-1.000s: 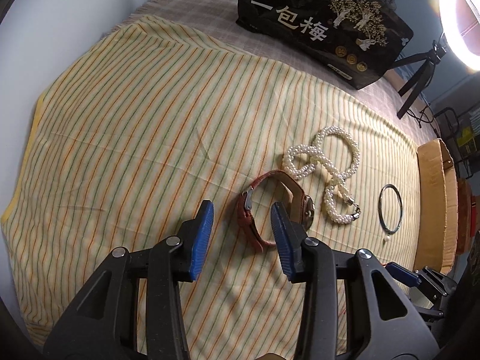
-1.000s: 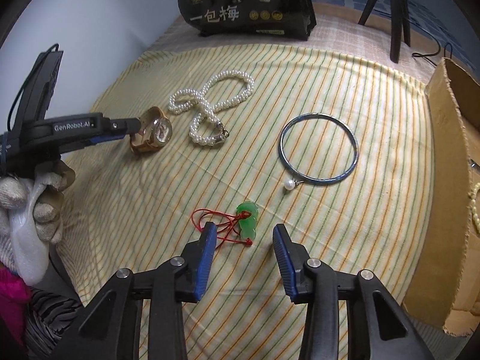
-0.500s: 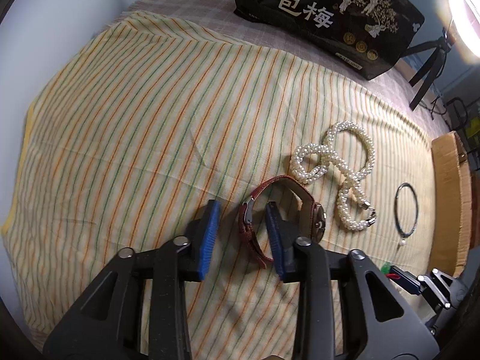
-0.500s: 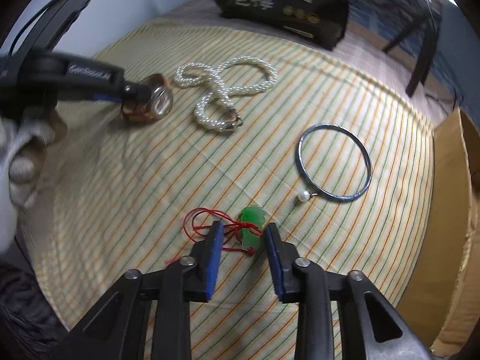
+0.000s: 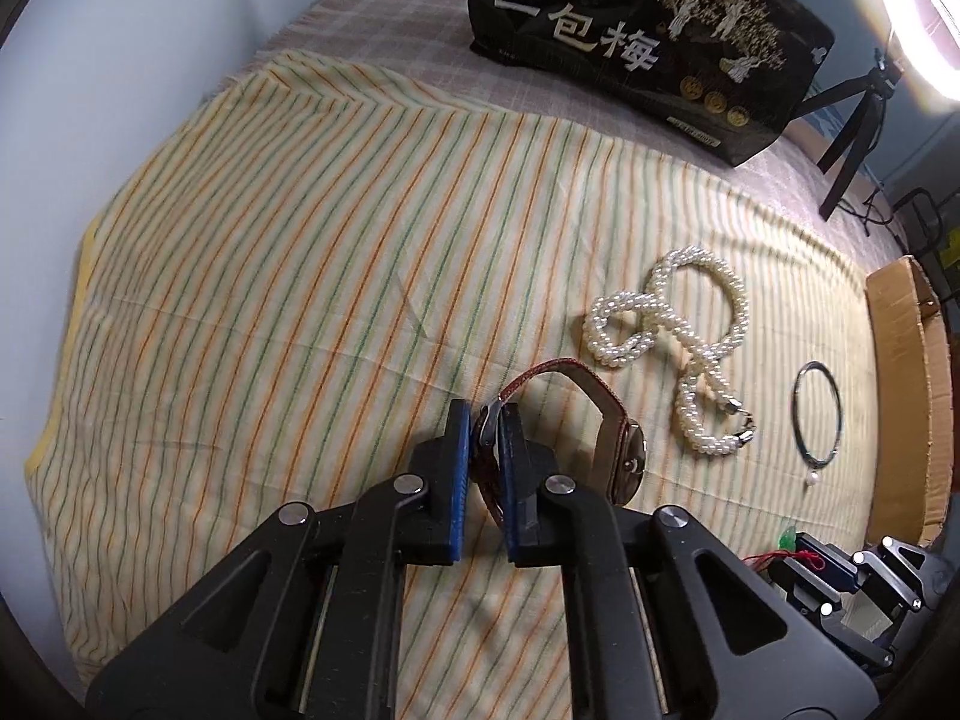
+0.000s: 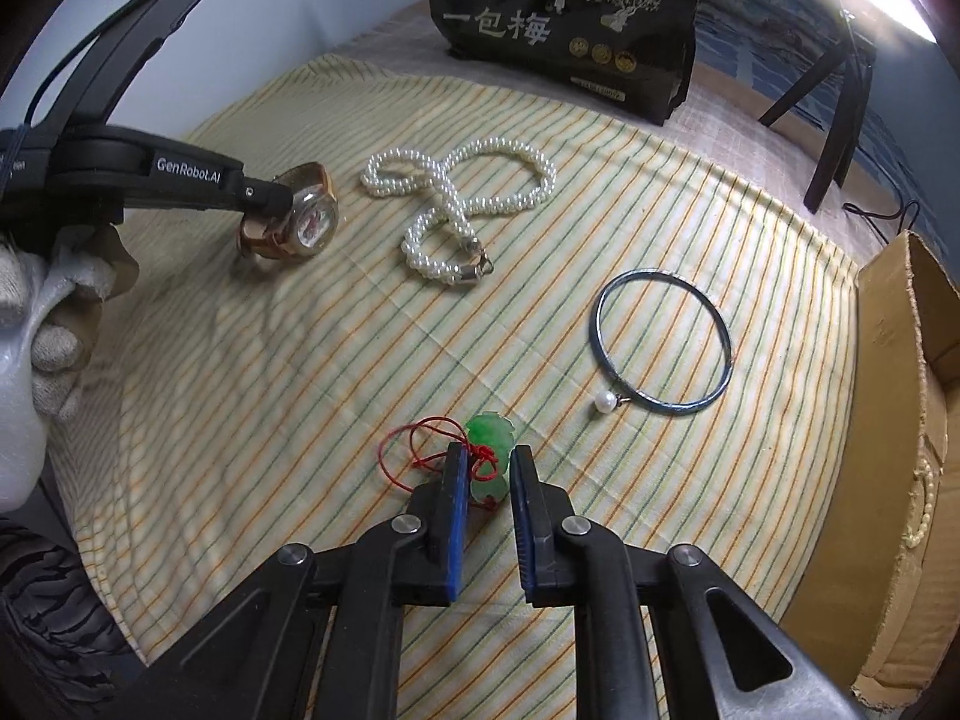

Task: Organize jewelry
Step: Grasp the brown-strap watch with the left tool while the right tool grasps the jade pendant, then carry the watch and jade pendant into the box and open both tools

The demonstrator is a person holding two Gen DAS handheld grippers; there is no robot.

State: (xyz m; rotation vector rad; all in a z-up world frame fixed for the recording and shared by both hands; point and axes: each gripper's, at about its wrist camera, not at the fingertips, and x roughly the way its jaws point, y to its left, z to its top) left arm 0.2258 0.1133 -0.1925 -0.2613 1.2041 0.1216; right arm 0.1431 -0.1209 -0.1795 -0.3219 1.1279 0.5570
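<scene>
My left gripper [image 5: 483,420] is shut on the red strap of a wristwatch [image 5: 624,456]; the watch also shows in the right wrist view [image 6: 309,219] with the left gripper [image 6: 264,198] on it. My right gripper [image 6: 487,462] is closed around a green jade pendant [image 6: 489,438] on a red cord [image 6: 414,450], its pads against the pendant's sides. A white pearl necklace [image 6: 462,204] and a dark bangle with a pearl drop [image 6: 663,351] lie on the striped cloth [image 6: 300,360]; necklace [image 5: 678,336] and bangle [image 5: 816,414] show in the left wrist view too.
A cardboard box [image 6: 888,480] stands at the cloth's right edge, with a bead strand hanging on its wall. A black printed bag [image 6: 564,12] sits at the back. A tripod [image 5: 852,114] and a ring light stand behind, to the right.
Both grippers have closed: the left onto the watch strap, the right onto the green pendant. Both moved slightly forward over their objects.
</scene>
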